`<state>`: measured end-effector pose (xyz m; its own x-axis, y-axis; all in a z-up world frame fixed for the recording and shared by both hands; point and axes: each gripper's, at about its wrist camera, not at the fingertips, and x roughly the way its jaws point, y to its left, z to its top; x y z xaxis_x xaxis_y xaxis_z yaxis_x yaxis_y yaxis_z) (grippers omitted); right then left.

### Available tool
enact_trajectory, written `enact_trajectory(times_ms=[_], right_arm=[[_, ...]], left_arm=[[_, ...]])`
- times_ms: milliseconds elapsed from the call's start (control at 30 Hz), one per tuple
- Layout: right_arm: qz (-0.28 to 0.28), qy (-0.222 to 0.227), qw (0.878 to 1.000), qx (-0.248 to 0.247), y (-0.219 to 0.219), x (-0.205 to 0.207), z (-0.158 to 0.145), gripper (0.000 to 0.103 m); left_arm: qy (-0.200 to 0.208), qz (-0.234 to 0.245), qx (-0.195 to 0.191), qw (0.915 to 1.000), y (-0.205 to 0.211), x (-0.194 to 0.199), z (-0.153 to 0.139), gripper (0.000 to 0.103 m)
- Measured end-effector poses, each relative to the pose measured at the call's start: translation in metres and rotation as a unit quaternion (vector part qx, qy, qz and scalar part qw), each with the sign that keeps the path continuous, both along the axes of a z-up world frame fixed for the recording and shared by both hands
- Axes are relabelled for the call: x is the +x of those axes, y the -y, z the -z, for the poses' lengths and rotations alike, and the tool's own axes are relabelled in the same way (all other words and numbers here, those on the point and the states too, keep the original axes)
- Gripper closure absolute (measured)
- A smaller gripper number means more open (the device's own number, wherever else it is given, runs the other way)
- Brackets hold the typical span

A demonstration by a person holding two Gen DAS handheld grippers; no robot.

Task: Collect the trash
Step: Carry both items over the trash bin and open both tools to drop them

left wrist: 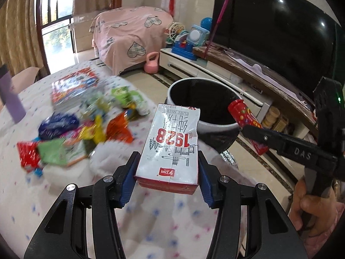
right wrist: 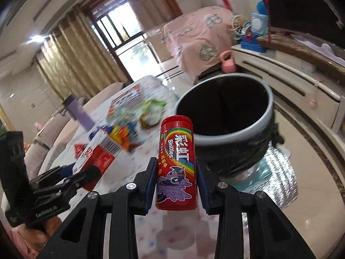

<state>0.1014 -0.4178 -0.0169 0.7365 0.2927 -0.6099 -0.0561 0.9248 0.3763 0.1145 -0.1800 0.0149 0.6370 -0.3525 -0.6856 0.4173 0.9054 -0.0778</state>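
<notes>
You had a piece of trash in each claw. Your left claw (left wrist: 167,168) was shut partway on a milk box (left wrist: 171,149), its blue pads (left wrist: 129,179) pressing the two long sides, and the box pointed at twelve o'clock toward the bin (left wrist: 207,105). Your right claw (right wrist: 175,183) was shut partway on a red candy tube (right wrist: 176,164), held near its bottom half, with the bin (right wrist: 226,116) just past it at about one o'clock. I think the milk box was light and a bit soft, so a hard squeeze could dent it; the flat sides were the good place to hold it. The candy tube looked stiff, round and smooth, so it could slip or roll; holding it across the middle seemed safest. The left camera showed things the right one did not: the big dark TV (left wrist: 280,32) at two o'clock, and your hand (left wrist: 310,202) on the right tool at four o'clock. It also showed the pile of wrappers (left wrist: 82,133) at ten o'clock on the table (left wrist: 32,194), though it was blurry. The right camera showed the shiny silver wrap (right wrist: 273,172) under the bin at three o'clock and the bar code end of the milk box (right wrist: 97,151) at nine o'clock.
</notes>
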Motion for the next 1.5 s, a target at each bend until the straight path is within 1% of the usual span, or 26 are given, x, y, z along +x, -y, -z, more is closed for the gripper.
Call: enact_trajectory(times_ms=[200,300,600,833,1067,1133,1167,1233,1267,1433,1467,1500], right_arm=[[0.028,-0.002,1.0,-0.003,0.034,0.027,-0.004,0.068],[0.033,-0.003,0.999,-0.004,0.046,0.044,-0.006,0.068],[0.035,-0.01,0.999,-0.02,0.057,0.086,-0.006,0.068],[0.037,-0.032,0.999,-0.016,0.069,0.106,0.009,0.068],[0.039,-0.044,0.998,-0.013,0.079,0.118,0.017,0.068],[0.042,-0.043,0.998,-0.014,0.081,0.121,0.018,0.067],[0.043,-0.042,0.998,-0.012,0.083,0.121,0.018,0.064],[0.048,-0.039,0.998,-0.002,0.087,0.122,0.018,0.062],[0.05,-0.037,0.998,0.0,0.088,0.121,0.018,0.058],[0.059,-0.023,0.998,0.018,0.09,0.11,0.013,0.047],[0.059,-0.018,0.998,0.021,0.089,0.106,0.011,0.041],[0.059,-0.015,0.998,0.024,0.087,0.103,0.01,0.033]], left_arm=[[0.006,0.012,0.003,0.9999,0.035,0.024,-0.008,0.053],[0.002,0.019,0.014,0.9997,0.054,0.042,-0.007,0.053],[-0.019,0.031,0.029,0.9989,0.089,0.083,0.004,0.053],[-0.028,0.033,0.04,0.9983,0.104,0.102,0.014,0.053],[-0.048,0.03,0.038,0.9977,0.109,0.116,0.024,0.052],[-0.055,0.029,0.037,0.9974,0.109,0.118,0.025,0.048],[-0.055,0.029,0.032,0.9975,0.108,0.117,0.024,0.046],[-0.049,0.026,0.031,0.9979,0.106,0.113,0.021,0.036],[-0.043,0.026,0.029,0.9983,0.104,0.109,0.018,0.035],[-0.033,0.023,0.01,0.9991,0.085,0.09,0.009,0.031],[-0.031,0.021,0.006,0.9993,0.08,0.085,0.007,0.031],[-0.028,0.018,0.001,0.9994,0.074,0.08,0.006,0.03]])
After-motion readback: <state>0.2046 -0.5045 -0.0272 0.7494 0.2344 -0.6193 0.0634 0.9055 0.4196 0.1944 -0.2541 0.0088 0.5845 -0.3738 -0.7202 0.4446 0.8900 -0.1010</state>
